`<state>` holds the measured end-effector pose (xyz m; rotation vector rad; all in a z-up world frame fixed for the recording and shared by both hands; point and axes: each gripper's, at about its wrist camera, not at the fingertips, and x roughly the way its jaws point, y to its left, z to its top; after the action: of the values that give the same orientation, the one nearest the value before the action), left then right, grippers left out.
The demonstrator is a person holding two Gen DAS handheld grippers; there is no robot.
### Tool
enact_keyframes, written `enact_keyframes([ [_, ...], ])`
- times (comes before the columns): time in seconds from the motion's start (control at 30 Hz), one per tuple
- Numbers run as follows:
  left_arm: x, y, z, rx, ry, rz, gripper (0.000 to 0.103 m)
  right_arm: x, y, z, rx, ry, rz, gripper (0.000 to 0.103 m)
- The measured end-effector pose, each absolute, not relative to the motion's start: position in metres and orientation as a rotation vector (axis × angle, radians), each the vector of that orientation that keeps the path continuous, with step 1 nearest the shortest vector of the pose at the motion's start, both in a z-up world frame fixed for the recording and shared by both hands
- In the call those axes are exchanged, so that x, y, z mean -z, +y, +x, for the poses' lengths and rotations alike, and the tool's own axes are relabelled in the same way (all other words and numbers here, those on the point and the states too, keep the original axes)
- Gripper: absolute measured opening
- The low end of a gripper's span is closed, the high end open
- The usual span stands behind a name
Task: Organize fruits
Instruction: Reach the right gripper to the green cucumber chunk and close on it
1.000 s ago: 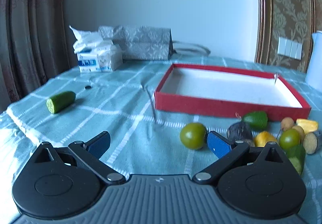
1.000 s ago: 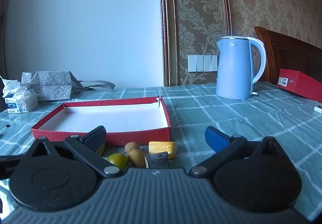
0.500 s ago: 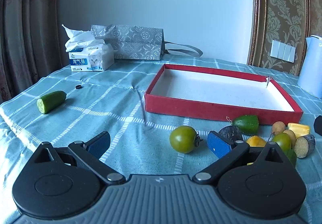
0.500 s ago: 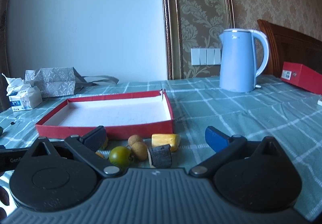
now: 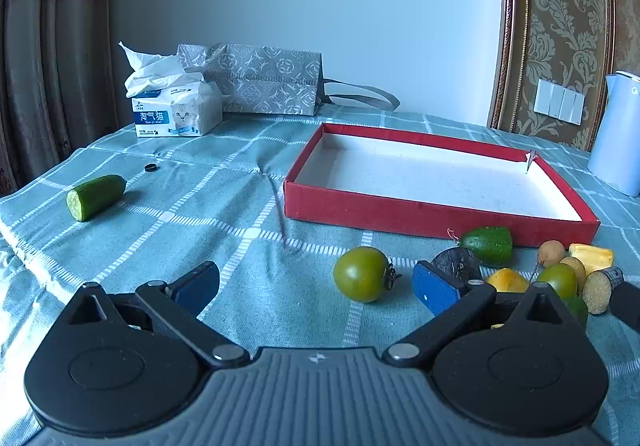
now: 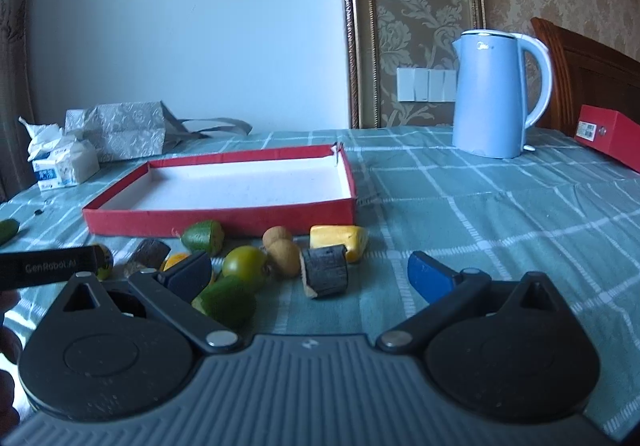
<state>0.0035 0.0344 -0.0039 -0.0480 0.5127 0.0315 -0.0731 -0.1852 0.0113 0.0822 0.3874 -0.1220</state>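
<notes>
We hold both grippers low over the table's checked green cloth (image 5: pixel 208 201), each with its blue-padded jaws spread wide and nothing between them. The left gripper (image 5: pixel 316 288) faces a green tomato (image 5: pixel 361 274) lying alone on the cloth, just short of the red tray (image 5: pixel 400 214), whose white floor is bare. To the tomato's right, along the tray's near wall, the rest of the fruit is bunched: a dark cut piece (image 5: pixel 458 264), a green piece (image 5: pixel 489 244), a yellow chunk (image 5: pixel 591 256) and some small brown round fruits (image 5: pixel 551 252). The right gripper (image 6: pixel 309 272) sits just before this bunch, with a dark-skinned slice (image 6: pixel 325 276) and a smaller green tomato (image 6: pixel 244 268) nearest its fingers. A half cucumber (image 5: pixel 96 195) lies well apart, toward the table's left edge. At the far edge stand a tissue pack (image 5: pixel 176 111) and a grey patterned bag (image 5: pixel 266 83); a blue kettle (image 6: pixel 494 93) stands at the far right, and a red box (image 6: pixel 610 135) near the right edge.
</notes>
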Motion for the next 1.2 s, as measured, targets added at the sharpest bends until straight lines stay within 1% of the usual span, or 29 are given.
enact_keyframes([
  [0.23, 0.006, 0.034, 0.006, -0.039, 0.521, -0.040, 0.103, -0.010, -0.164, -0.072, 0.051, 0.397, -0.020, 0.103],
  [0.43, 0.007, 0.033, 0.006, -0.040, 0.523, -0.039, 0.103, -0.009, -0.159, -0.069, 0.016, 0.413, -0.029, 0.103],
  [0.53, 0.007, 0.034, 0.006, -0.042, 0.523, -0.041, 0.103, -0.007, -0.159, -0.066, -0.015, 0.427, -0.027, 0.099],
  [0.6, 0.007, 0.035, 0.006, -0.045, 0.525, -0.048, 0.103, -0.006, -0.159, -0.063, -0.027, 0.441, -0.031, 0.094],
  [0.77, 0.007, 0.039, 0.006, -0.052, 0.525, -0.061, 0.103, -0.004, -0.161, -0.053, -0.055, 0.482, -0.010, 0.092],
  [0.87, 0.007, 0.039, 0.006, -0.048, 0.526, -0.065, 0.103, -0.002, -0.162, -0.048, -0.070, 0.508, 0.004, 0.083],
  [0.93, 0.007, 0.039, 0.006, -0.047, 0.529, -0.068, 0.103, -0.001, -0.163, -0.045, -0.074, 0.519, 0.009, 0.081],
  [1.03, 0.007, 0.039, 0.006, -0.042, 0.527, -0.069, 0.103, 0.000, -0.162, -0.041, -0.085, 0.529, 0.000, 0.074],
  [1.1, 0.007, 0.039, 0.006, -0.040, 0.528, -0.068, 0.103, 0.001, -0.162, -0.037, -0.106, 0.552, 0.003, 0.061],
  [1.17, 0.007, 0.039, 0.006, -0.037, 0.531, -0.071, 0.103, 0.003, -0.163, -0.031, -0.126, 0.586, 0.014, 0.057],
  [1.2, 0.008, 0.039, 0.006, -0.036, 0.533, -0.073, 0.103, 0.004, -0.163, -0.031, -0.138, 0.591, 0.017, 0.051],
])
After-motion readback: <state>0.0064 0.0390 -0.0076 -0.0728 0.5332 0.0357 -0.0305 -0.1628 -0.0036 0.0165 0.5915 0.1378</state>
